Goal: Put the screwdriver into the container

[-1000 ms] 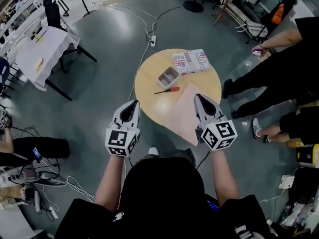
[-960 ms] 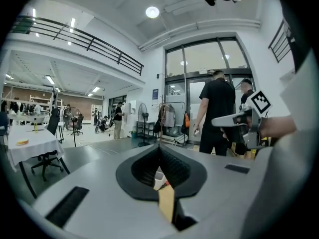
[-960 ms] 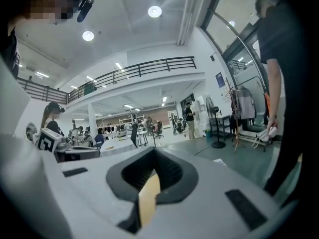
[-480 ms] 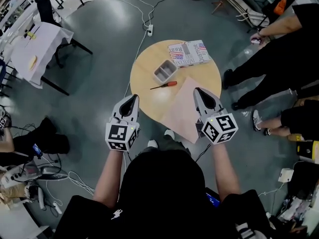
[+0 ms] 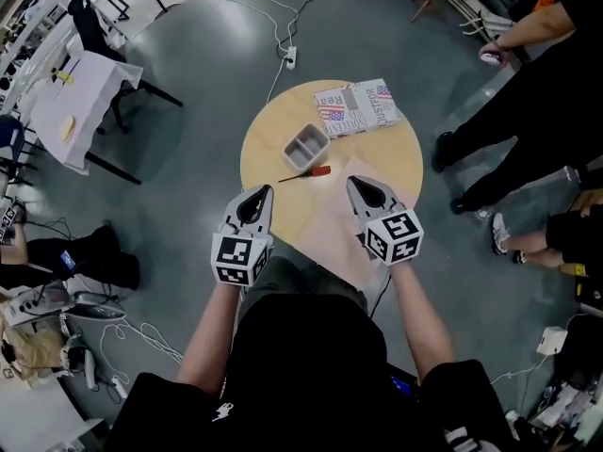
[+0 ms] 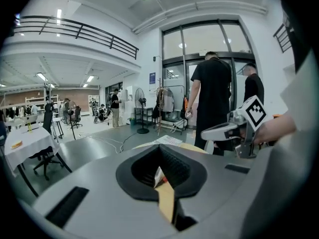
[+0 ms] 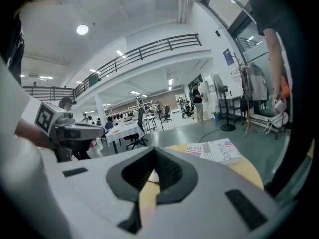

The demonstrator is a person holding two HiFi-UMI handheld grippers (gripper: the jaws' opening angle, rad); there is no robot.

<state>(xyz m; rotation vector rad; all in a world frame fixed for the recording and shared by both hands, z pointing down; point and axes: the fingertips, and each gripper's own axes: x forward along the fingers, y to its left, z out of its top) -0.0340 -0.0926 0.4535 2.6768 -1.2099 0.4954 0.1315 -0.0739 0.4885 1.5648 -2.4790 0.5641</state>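
Both left gripper (image 5: 265, 191) and right gripper (image 5: 351, 182) show jaws pressed together, empty; one must open wide, then straddle the screwdriver (image 5: 304, 174) handle squarely.

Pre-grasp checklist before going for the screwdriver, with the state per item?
1. Screwdriver lies free on the table, nothing on it: ok.
2. Container beside it, not touching, opening up, looks empty: ok.
3. Right gripper jaws open for a grasp: not ok, shut and empty.
4. Left gripper jaws open: not ok, shut and empty.
5. Way to the screwdriver free: ok, only a flat pink sheet lies on the near side of the table.
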